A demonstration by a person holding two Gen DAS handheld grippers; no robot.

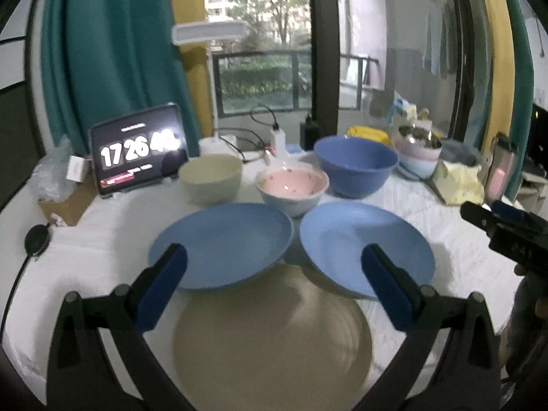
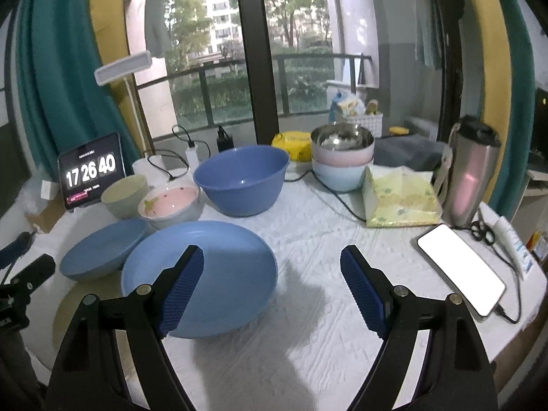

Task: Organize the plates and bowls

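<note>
Both the left gripper [image 1: 274,274] and right gripper [image 2: 272,281] gape wide, empty, above the worktop [image 2: 308,325]. Two blue plates [image 1: 222,243] [image 1: 346,236] lie side by side before three bowls [image 1: 356,164].

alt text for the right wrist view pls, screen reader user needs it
The open right gripper hovers over a white-covered table, empty, its left finger in front of a blue plate. Behind lie a second blue plate, a pink bowl, a big blue bowl and a cream bowl.
</note>
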